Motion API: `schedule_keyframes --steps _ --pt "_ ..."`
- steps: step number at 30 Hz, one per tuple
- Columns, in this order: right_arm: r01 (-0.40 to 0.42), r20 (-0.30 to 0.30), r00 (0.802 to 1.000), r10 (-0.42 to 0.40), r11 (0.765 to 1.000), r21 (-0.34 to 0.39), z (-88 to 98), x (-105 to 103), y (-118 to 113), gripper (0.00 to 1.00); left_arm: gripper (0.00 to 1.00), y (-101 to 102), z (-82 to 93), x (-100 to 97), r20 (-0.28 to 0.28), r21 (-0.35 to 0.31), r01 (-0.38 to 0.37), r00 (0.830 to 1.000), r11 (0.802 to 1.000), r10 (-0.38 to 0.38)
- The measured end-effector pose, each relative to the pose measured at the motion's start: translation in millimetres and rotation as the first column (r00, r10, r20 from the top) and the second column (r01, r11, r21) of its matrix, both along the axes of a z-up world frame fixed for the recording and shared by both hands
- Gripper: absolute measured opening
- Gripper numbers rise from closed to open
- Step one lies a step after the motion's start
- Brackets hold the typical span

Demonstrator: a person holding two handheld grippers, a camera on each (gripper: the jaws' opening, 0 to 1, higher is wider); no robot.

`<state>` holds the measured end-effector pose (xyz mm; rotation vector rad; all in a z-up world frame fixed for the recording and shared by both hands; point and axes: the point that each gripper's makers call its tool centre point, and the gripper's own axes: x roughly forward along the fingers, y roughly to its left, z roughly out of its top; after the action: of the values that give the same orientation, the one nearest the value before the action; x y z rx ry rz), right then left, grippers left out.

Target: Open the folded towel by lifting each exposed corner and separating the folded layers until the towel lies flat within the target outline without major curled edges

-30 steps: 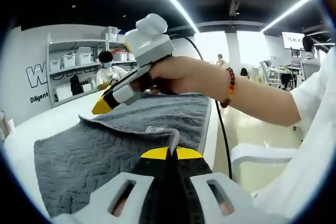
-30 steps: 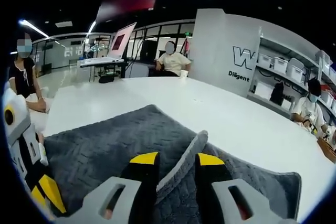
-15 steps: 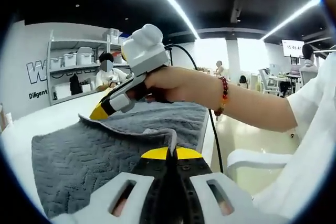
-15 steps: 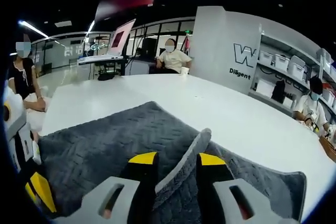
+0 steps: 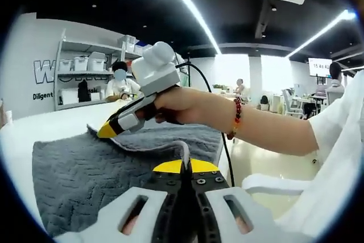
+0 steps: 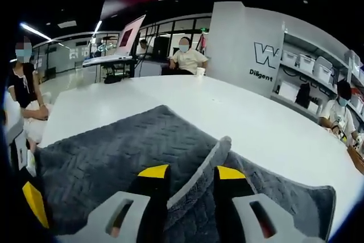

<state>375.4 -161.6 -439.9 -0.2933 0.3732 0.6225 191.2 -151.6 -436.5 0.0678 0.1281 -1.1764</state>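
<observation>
While grippers pinch towel (image 6: 114,157), hand (image 5: 187,102) visible

One grey towel (image 6: 125,146) lies on one white table (image 6: 187,103). Two grippers hold it: the left gripper (image 5: 183,166) and the right gripper (image 6: 190,172). One hand (image 5: 182,103) with one bead bracelet (image 5: 234,119) shows. One laptop (image 6: 116,46) sits far off. Three people sit around: one (image 6: 23,83), two (image 6: 185,60), three (image 6: 335,115).

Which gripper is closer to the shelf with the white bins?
Right. The right gripper grips the towel edge on the side toward the shelf; the left gripper pinches the edge nearer the person.
</observation>
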Motion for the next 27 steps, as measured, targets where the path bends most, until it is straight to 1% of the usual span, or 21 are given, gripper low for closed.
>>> schedule_keyframes --steps 5,10,12,14,17,18,19,20,21,24,27 --pt "0.004 -0.002 1.0 -0.004 1.0 -0.004 -0.9 3 1 0.26 0.0 -1 -2.3 0.8 -0.004 0.007 -0.002 1.0 1.0 0.002" --pt "0.005 -0.022 1.0 -0.005 1.0 -0.009 -7.2 4 4 0.27 0.0 1 0.0 2.9 0.007 0.003 -0.015 1.0 1.0 0.015" --pt "0.012 -0.031 0.999 -0.012 1.0 -0.012 -10.8 6 5 0.27 0.0 2 -1.1 3.2 0.015 0.013 -0.015 1.0 1.0 0.015" --pt "0.018 -0.031 0.999 -0.018 1.0 -0.012 -11.9 8 5 0.27 0.0 1 -0.7 2.9 0.013 0.007 -0.015 1.0 1.0 0.015" --pt "0.026 -0.035 0.999 -0.026 1.0 -0.017 -13.7 11 5 0.27 0.0 1 -1.6 2.4 0.018 0.014 -0.016 1.0 1.0 0.016" --pt "0.028 -0.036 0.999 -0.028 0.999 -0.02 -14.2 12 5 0.27 0.0 2 -1.7 3.0 0.028 0.02 -0.025 0.999 0.999 0.025" --pt "0.029 -0.036 0.999 -0.03 0.999 -0.021 -14.6 13 5 0.27 0.0 2 -2.8 3.7 0.049 0.041 -0.035 0.998 0.999 0.033" --pt "0.031 -0.036 0.999 -0.032 0.999 -0.02 -14.9 13 5 0.28 0.0 2 -2.9 3.4 0.05 0.043 -0.035 0.998 0.998 0.033" --pt "0.039 -0.044 0.998 -0.04 0.999 -0.018 -16.5 15 4 0.28 0.0 2 -1.8 3.2 0.046 0.033 -0.035 0.998 0.999 0.033" --pt "0.046 -0.059 0.997 -0.046 0.999 -0.002 -18.8 16 4 0.28 0.0 4 -1.0 4.2 0.056 0.037 -0.04 0.998 0.999 0.038" --pt "0.054 -0.06 0.997 -0.055 0.998 -0.024 -23.0 19 2 0.28 0.0 4 0.1 3.0 0.049 0.028 -0.036 0.998 0.999 0.034"
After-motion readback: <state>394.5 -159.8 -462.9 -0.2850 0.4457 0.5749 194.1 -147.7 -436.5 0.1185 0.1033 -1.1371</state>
